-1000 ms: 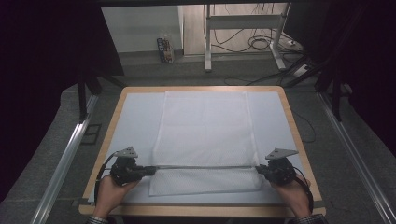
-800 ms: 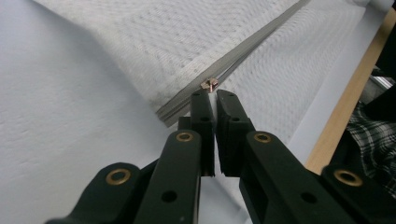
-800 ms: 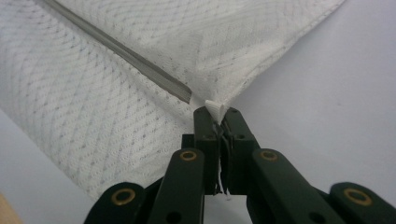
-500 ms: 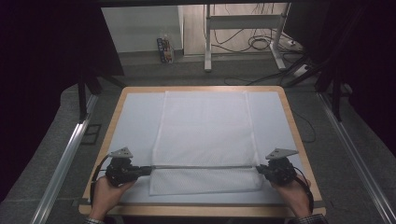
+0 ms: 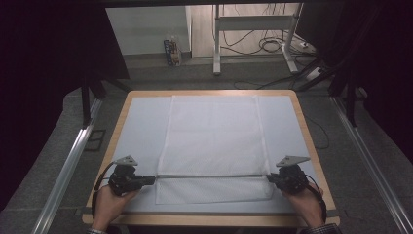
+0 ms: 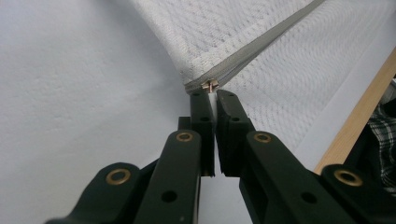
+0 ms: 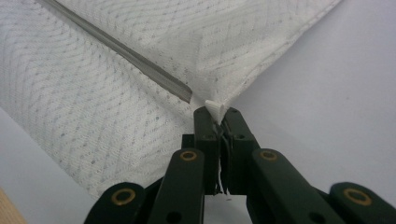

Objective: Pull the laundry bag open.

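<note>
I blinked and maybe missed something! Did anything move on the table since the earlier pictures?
Hardly anything. The left hand-held gripper has slid slightly outward along the table's near edge. Both it and the right hand-held gripper stay shut on the white cloth cover at either end of its grey zipper, and the cover lies flat as before.

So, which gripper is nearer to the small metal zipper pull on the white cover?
Left. The left gripper is shut on the cover right at the zipper pull. The right gripper pinches the opposite end of the zipper line.
</note>
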Available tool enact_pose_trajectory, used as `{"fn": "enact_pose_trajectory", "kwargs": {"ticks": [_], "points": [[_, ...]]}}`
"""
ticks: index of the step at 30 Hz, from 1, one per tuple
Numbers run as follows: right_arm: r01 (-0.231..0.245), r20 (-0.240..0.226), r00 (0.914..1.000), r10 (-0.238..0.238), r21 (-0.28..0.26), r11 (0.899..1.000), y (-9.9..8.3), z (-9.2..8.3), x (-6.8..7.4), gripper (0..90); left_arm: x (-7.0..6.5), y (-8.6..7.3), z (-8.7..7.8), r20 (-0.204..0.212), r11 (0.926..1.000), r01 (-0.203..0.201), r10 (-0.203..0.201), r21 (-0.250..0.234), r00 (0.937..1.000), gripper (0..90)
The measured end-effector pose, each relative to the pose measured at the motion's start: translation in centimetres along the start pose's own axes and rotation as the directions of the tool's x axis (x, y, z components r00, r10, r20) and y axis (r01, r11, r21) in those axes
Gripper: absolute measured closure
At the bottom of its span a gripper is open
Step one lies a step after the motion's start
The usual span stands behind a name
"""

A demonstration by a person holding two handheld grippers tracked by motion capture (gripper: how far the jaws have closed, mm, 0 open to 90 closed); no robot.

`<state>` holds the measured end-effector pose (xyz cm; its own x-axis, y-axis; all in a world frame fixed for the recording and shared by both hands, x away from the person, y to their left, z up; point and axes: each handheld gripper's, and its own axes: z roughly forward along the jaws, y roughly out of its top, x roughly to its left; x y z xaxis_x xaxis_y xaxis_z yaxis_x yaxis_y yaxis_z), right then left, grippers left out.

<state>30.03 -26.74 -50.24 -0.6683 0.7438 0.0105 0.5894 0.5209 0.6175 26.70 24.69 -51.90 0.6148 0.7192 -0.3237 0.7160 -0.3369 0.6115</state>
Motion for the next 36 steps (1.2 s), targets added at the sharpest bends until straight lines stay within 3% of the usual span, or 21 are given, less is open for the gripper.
{"fn": "enact_pose_trajectory", "kwargs": {"ticks": [5, 12, 15, 20, 21, 23, 24, 27, 33, 36], "points": [[-0.005, -0.018, 0.9998, 0.005, 0.013, 1.000, -0.3, 0.1, 0.0, 85.1, -0.2, 0.0, 0.9, -0.017, 0.9979, -0.006, 0.007, 0.065, 0.9998, 87.2], [0.000, -0.021, 0.9998, 0.001, 0.009, 1.000, -0.5, 0.5, -0.2, 83.0, -0.4, 0.0, 1.3, -0.047, 0.9976, -0.013, 0.017, 0.068, 0.9987, 86.8], [0.011, -0.002, 0.9999, -0.011, 0.006, 1.000, -0.5, 0.6, -0.2, 79.2, -0.6, 0.2, 1.8, -0.071, 0.9957, -0.042, 0.048, 0.082, 0.9963, 86.2], [0.024, 0.008, 0.9997, -0.024, -0.013, 1.000, -0.4, 0.4, -0.1, 73.9, -0.6, 0.1, 2.0, -0.074, 0.9964, -0.041, 0.047, 0.075, 0.9962, 84.3], [0.034, 0.012, 0.9994, -0.034, -0.029, 0.999, -0.4, 0.3, -0.1, 67.7, -0.6, 0.1, 2.0, -0.081, 0.9967, -0.041, 0.047, 0.070, 0.9956, 79.3], [0.037, 0.015, 0.9992, -0.036, -0.037, 0.999, -0.3, 0.3, -0.1, 63.8, -0.6, 0.1, 2.0, -0.086, 0.9968, -0.047, 0.053, 0.064, 0.9949, 75.5], [0.041, 0.020, 0.9990, -0.040, -0.049, 0.998, -0.3, 0.3, -0.1, 56.3, -0.7, 0.2, 2.1, -0.096, 0.9973, -0.051, 0.056, 0.053, 0.9938, 64.3], [0.054, 0.028, 0.9983, -0.052, -0.070, 0.996, -0.3, 0.2, -0.1, 44.6, -0.8, 0.2, 2.2, -0.108, 0.9978, -0.057, 0.060, 0.035, 0.9923, 52.5], [0.063, 0.027, 0.9978, -0.061, -0.097, 0.993, -0.2, 0.2, -0.1, 27.8, -0.8, 0.4, 2.2, -0.118, 0.9990, -0.038, 0.035, -0.022, 0.9923, 28.9], [0.062, 0.024, 0.9980, -0.059, -0.102, 0.993, -0.2, 0.3, -0.2, 24.5, -0.8, 0.4, 2.1, -0.117, 0.9984, -0.033, 0.027, -0.045, 0.9928, 24.4]]}}
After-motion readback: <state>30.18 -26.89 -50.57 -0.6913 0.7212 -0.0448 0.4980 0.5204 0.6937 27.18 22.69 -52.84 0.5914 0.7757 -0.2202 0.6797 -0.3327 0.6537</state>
